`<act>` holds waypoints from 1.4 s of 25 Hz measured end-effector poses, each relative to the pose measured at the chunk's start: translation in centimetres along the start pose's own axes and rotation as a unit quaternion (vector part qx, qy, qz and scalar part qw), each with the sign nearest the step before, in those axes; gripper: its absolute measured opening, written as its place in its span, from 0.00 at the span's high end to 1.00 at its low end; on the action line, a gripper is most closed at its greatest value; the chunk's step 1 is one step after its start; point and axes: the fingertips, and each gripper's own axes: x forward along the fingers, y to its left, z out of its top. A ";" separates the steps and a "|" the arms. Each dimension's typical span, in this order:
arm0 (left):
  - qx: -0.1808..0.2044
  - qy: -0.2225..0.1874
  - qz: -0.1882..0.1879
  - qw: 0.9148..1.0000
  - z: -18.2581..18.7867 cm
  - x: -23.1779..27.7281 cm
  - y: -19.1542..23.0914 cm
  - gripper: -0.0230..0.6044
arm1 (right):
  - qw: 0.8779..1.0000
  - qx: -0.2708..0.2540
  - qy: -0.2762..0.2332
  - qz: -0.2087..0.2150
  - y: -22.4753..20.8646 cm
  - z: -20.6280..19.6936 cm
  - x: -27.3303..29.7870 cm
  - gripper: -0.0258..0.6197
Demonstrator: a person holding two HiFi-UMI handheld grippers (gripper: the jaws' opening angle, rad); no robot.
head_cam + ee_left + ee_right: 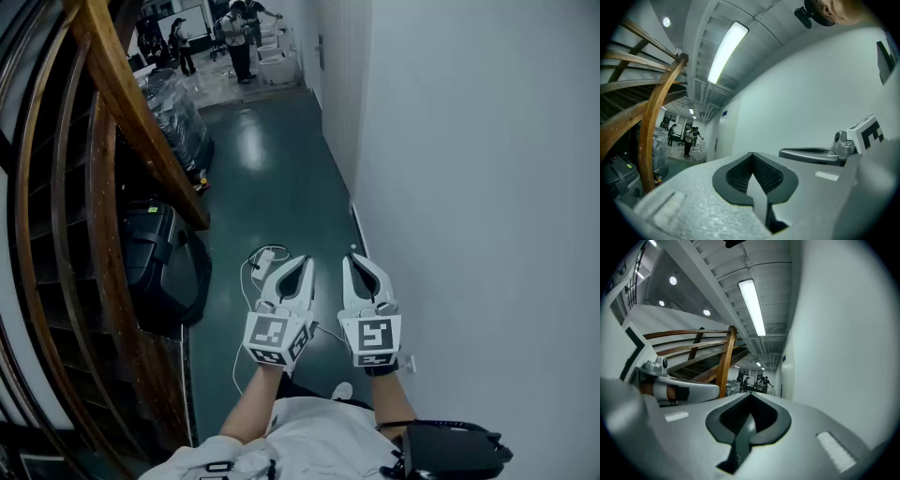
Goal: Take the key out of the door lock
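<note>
No key or lock shows up close in any view. Far down the white wall on the right, a door with a dark handle [320, 52] is small and unclear. My left gripper [300, 262] and right gripper [353, 259] hang side by side over the dark green floor and point down the corridor. Both are shut with nothing between the jaws. The left gripper view shows its dark pads [754, 174] pressed together, with the right gripper [820, 153] alongside. In the right gripper view its pads [749, 414] also meet, and the left gripper [679, 391] sits next to it.
A curved wooden stair railing [122, 94] runs along the left. A black case [164, 262] stands below it. A white cable with a plug [262, 258] lies on the floor ahead. Plastic-wrapped goods [178, 112] and people [239, 37] are at the far end. The white wall [487, 187] is close on the right.
</note>
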 end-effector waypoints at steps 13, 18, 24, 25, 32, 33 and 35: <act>0.015 -0.007 0.074 0.997 0.0 -1.4 5.9 0.96 | 1.000 0.018 0.003 0.017 -0.5 -0.7 4.2 0.95; 0.007 -0.024 0.099 0.995 1.6 -0.2 11.8 0.96 | 0.999 -0.005 -0.003 0.038 1.3 0.8 9.1 0.95; -0.006 -0.050 0.092 0.994 3.5 1.2 17.7 0.96 | 1.000 -0.017 -0.019 0.017 2.1 2.5 14.5 0.95; -0.007 -0.051 0.089 0.995 3.6 1.5 18.5 0.96 | 1.000 -0.017 -0.020 0.014 2.3 2.5 15.4 0.95; -0.045 -0.036 0.070 0.996 1.4 3.9 21.6 0.96 | 0.998 -0.029 0.001 0.049 6.8 0.6 19.4 0.95; -0.047 -0.030 0.067 0.996 1.0 4.4 21.7 0.96 | 0.998 -0.029 0.004 0.057 7.3 0.2 19.9 0.95; -0.048 -0.025 0.065 0.996 0.4 5.4 22.1 0.96 | 0.997 -0.030 0.005 0.066 7.5 -0.2 21.2 0.95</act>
